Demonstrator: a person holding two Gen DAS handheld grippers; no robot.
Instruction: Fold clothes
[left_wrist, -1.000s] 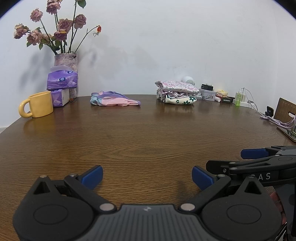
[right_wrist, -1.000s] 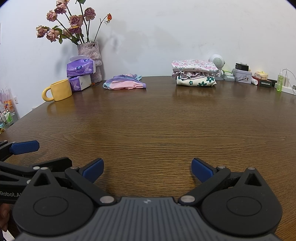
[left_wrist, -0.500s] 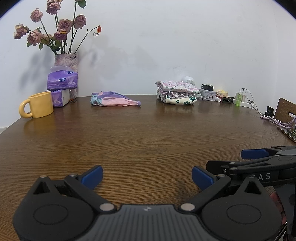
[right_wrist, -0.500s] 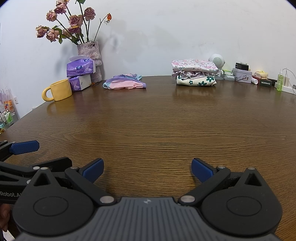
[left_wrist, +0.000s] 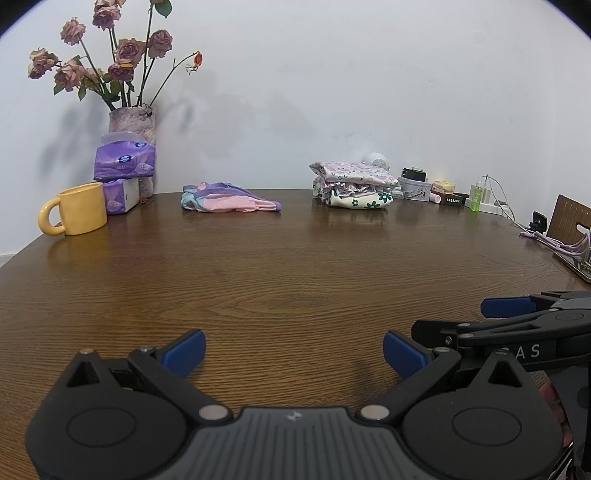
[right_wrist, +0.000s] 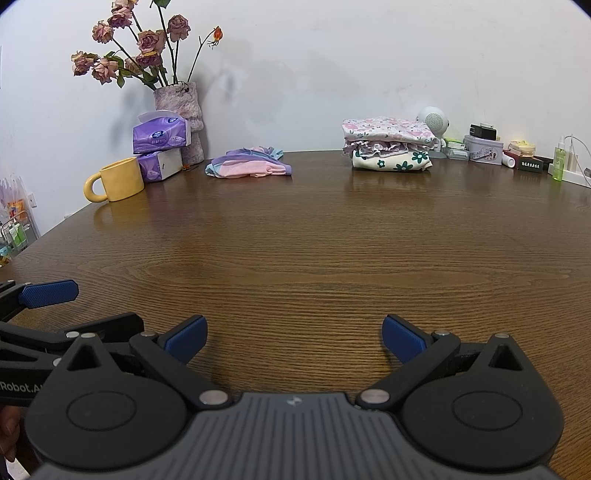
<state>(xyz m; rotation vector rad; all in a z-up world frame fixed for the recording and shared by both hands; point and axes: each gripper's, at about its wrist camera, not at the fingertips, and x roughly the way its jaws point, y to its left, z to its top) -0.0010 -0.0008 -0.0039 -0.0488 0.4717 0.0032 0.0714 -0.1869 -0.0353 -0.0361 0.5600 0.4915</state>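
Observation:
A loose pink, purple and light-blue garment (left_wrist: 229, 201) (right_wrist: 251, 166) lies crumpled at the far side of the brown wooden table (left_wrist: 295, 273) (right_wrist: 314, 251). To its right stands a stack of folded floral clothes (left_wrist: 354, 184) (right_wrist: 388, 144). My left gripper (left_wrist: 293, 352) hovers low over the near table edge, open and empty. My right gripper (right_wrist: 293, 334) is beside it, also open and empty. Both are far from the clothes. In the left wrist view the right gripper's fingers (left_wrist: 508, 306) show at the right edge.
A yellow mug (left_wrist: 79, 212) (right_wrist: 118, 179), purple tissue packs (left_wrist: 123, 162) (right_wrist: 160, 133) and a vase of dried roses (left_wrist: 133, 125) (right_wrist: 181, 110) stand at the back left. Small boxes, a green bottle (left_wrist: 476, 194) (right_wrist: 559, 162) and cables (left_wrist: 546, 240) crowd the back right.

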